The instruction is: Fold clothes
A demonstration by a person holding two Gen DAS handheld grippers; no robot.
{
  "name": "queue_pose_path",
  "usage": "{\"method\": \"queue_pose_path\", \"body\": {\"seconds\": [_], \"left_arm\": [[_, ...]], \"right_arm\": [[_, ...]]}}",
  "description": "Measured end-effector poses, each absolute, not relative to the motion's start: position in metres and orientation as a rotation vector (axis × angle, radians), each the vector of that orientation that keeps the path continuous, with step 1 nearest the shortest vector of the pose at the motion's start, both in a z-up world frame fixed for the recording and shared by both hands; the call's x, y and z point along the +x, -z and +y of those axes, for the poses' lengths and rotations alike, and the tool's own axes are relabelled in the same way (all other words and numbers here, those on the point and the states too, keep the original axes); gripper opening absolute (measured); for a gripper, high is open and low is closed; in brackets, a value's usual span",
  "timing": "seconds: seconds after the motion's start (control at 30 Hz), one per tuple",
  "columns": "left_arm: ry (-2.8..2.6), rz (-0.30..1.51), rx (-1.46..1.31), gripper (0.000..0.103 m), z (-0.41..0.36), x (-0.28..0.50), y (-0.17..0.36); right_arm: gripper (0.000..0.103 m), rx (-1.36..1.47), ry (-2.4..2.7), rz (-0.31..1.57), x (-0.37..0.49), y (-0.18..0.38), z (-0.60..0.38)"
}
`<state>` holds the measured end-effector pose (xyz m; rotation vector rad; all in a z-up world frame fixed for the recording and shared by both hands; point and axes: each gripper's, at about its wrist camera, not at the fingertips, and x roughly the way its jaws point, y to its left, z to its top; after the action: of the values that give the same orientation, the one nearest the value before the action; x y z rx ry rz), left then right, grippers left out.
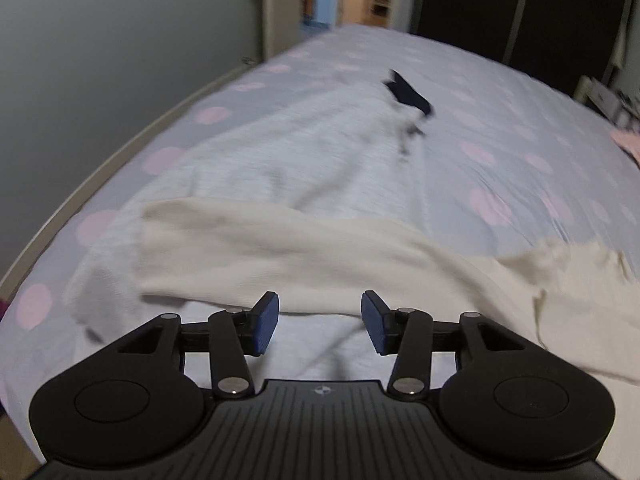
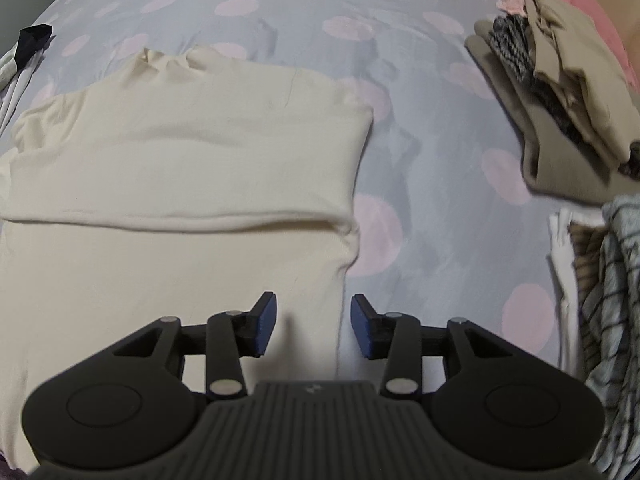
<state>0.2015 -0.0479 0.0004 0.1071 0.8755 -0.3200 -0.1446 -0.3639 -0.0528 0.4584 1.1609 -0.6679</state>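
Observation:
A cream long-sleeved top (image 2: 180,168) lies on the bed with one sleeve folded across its body. My right gripper (image 2: 314,328) is open and empty just above the top's right edge. In the left wrist view, which is motion-blurred, the cream top (image 1: 280,252) stretches across the front, over a white garment (image 1: 304,152) with a dark navy part (image 1: 408,94) at its far end. My left gripper (image 1: 320,326) is open and empty, hovering just above the near edge of the cream top.
The bed has a grey cover with pink dots (image 2: 440,208). A stack of folded beige and grey clothes (image 2: 560,100) lies at the right. A checked garment (image 2: 616,300) is at the near right. A wall (image 1: 100,80) runs along the bed's left side.

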Motion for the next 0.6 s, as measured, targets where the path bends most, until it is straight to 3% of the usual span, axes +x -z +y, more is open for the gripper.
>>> {"method": "queue_pose_path", "body": {"seconds": [0.17,0.5,0.53,0.6], "left_arm": [[0.235,0.844,0.026,0.044,-0.017,0.219,0.001],[0.114,0.953,-0.222,0.041,0.025,0.259,0.037],[0.097,0.947,-0.229,0.038,0.026,0.261,0.039],[0.073,0.927,-0.249,0.011,0.029,0.263,0.040]], "right_arm": [[0.046,0.456,0.660,1.158,-0.140,0.051,-0.357],[0.049,0.405,0.686,1.131,-0.130,0.043,-0.347],[0.049,0.394,0.689,1.133,-0.128,0.043,-0.346],[0.049,0.366,0.687,1.128,-0.123,0.041,-0.342]]}}
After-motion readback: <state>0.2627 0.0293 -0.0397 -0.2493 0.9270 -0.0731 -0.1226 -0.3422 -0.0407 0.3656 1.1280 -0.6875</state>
